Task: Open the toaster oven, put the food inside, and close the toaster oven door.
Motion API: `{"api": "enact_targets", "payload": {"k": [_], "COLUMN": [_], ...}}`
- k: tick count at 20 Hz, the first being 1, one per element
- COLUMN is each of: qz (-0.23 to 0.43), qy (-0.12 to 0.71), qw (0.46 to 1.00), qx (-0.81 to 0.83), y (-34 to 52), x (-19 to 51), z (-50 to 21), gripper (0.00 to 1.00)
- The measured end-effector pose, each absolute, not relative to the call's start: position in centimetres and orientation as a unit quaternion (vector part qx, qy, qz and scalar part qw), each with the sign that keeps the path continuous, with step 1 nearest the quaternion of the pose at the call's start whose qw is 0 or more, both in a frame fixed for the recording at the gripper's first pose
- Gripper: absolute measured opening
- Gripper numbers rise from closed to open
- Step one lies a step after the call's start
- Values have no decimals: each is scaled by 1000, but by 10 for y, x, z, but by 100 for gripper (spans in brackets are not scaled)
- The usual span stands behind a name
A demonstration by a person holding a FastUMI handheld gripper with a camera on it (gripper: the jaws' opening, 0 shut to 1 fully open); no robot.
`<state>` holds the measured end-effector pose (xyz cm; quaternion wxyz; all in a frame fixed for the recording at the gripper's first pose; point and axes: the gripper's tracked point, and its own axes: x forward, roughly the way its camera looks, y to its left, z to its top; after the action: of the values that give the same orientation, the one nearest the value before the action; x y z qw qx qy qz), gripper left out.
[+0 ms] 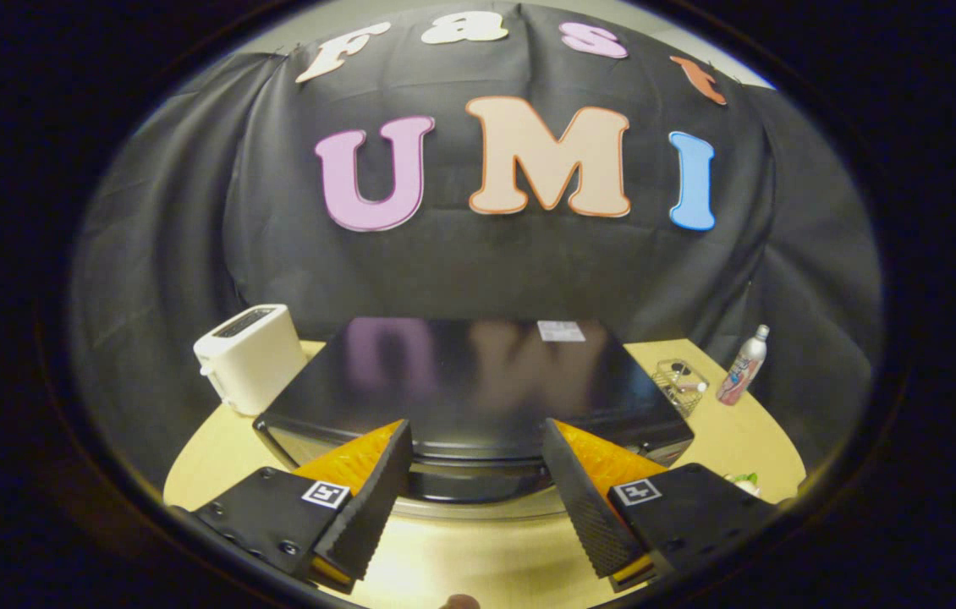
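Black cloth is hanging behind a pale wooden surface (pixel 723 440); the toaster oven (pixel 469 389) is sitting at its middle, door closed, top glossy; the claw (pixel 475 448) is hovering open, gripping nothing, fingers flanking the oven's front edge; a white toaster (pixel 251 355) is standing at the far left corner; a wire basket (pixel 679 385) and a bottle (pixel 744 365) are standing near the far right edge.

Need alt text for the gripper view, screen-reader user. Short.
An open claw hovers over the front top edge of a closed black toaster oven on a light wooden table, fingers apart and holding nothing. A white toaster stands to the oven's left; a small clear container and a bottle stand to its right.
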<state>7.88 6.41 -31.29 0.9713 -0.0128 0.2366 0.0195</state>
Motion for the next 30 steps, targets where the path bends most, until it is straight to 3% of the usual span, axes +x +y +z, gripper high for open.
{"api": "enact_targets", "payload": {"k": [15,30], "qz": [-4,-13], "qy": [226,290], "qw": [974,957], "qx": [-1,-14], "y": [59,53], "x": [35,-43], "z": [-321,-364], "gripper": [99,99]}}
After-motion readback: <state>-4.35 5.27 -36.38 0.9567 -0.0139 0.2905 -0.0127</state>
